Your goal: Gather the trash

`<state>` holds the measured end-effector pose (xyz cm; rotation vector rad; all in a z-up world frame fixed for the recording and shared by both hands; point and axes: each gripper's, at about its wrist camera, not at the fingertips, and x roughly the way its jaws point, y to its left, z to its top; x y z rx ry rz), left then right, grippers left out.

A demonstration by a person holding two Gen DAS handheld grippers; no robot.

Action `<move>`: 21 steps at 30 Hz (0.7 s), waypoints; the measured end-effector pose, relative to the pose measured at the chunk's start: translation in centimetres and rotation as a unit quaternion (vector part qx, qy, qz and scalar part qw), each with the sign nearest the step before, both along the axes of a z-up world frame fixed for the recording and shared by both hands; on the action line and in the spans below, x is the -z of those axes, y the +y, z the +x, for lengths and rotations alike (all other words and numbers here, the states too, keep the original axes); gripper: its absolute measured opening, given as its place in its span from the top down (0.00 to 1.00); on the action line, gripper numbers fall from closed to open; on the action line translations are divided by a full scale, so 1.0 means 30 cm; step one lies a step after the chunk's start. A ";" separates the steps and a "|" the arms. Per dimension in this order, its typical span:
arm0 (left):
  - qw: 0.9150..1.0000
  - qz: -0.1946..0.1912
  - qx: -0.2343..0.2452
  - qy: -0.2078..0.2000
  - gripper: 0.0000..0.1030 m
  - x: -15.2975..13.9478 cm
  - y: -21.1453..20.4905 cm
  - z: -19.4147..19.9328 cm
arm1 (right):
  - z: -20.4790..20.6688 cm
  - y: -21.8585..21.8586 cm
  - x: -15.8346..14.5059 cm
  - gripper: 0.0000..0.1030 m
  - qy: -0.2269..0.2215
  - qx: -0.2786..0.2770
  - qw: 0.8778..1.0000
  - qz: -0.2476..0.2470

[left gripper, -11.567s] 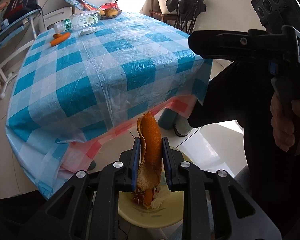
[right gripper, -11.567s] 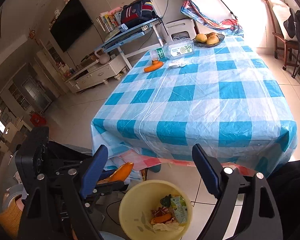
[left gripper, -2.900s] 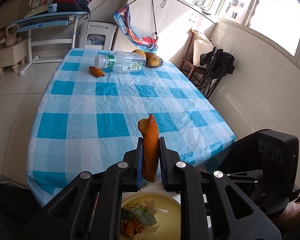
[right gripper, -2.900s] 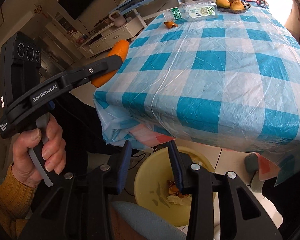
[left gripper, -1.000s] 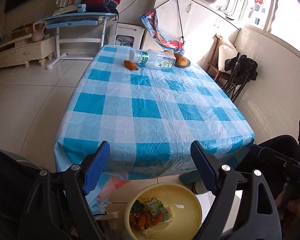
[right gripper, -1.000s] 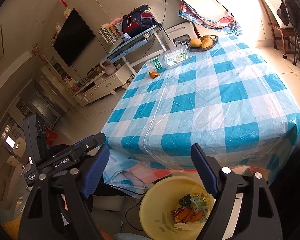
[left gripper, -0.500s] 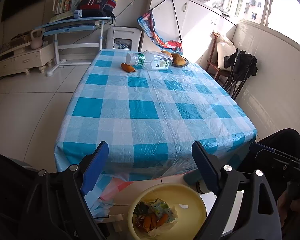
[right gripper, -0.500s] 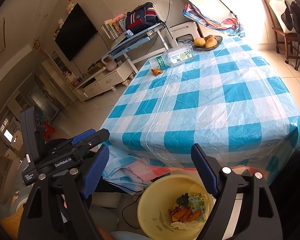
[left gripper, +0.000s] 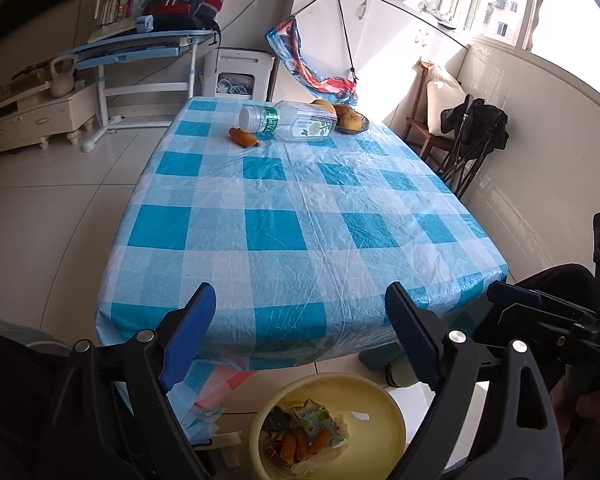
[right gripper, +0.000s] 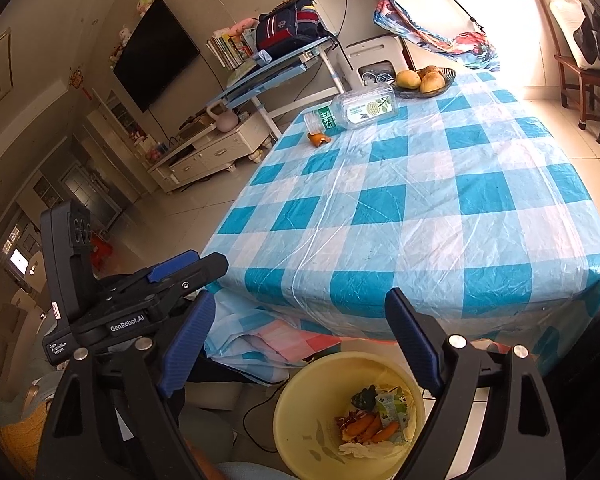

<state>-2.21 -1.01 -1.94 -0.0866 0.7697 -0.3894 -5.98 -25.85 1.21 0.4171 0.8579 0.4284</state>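
Trash bin [left gripper: 392, 420] beside table edge [left gripper: 300, 344]

Harsh window glare, fisheye-bent edges, perhaps overexposed.

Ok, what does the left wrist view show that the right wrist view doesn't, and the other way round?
Only the left wrist view shows the window and the left gripper, open and empty, from behind. Only the right wrist view shows the TV on the wall and the right gripper, also open and empty, from behind. Both show the checked table with the plastic bottle lying on its side, the orange peel beside it, the fruit bowl, and the yellow bin holding trash on the floor below the near edge.
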 end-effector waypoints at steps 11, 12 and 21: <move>0.999 0.016 0.008 -0.033 0.17 -0.107 -0.025 0.302 | 0.306 -0.043 -0.093 0.18 -0.057 -0.052 0.991 -0.111; 0.999 0.017 0.008 -0.032 0.17 -0.105 -0.030 0.339 | 0.338 -0.041 -0.091 0.18 -0.060 -0.059 0.989 -0.121; 1.000 -0.004 -0.022 0.014 0.17 -0.045 -0.013 0.601 | 0.677 0.038 -0.045 0.18 -0.102 -0.165 0.942 -0.275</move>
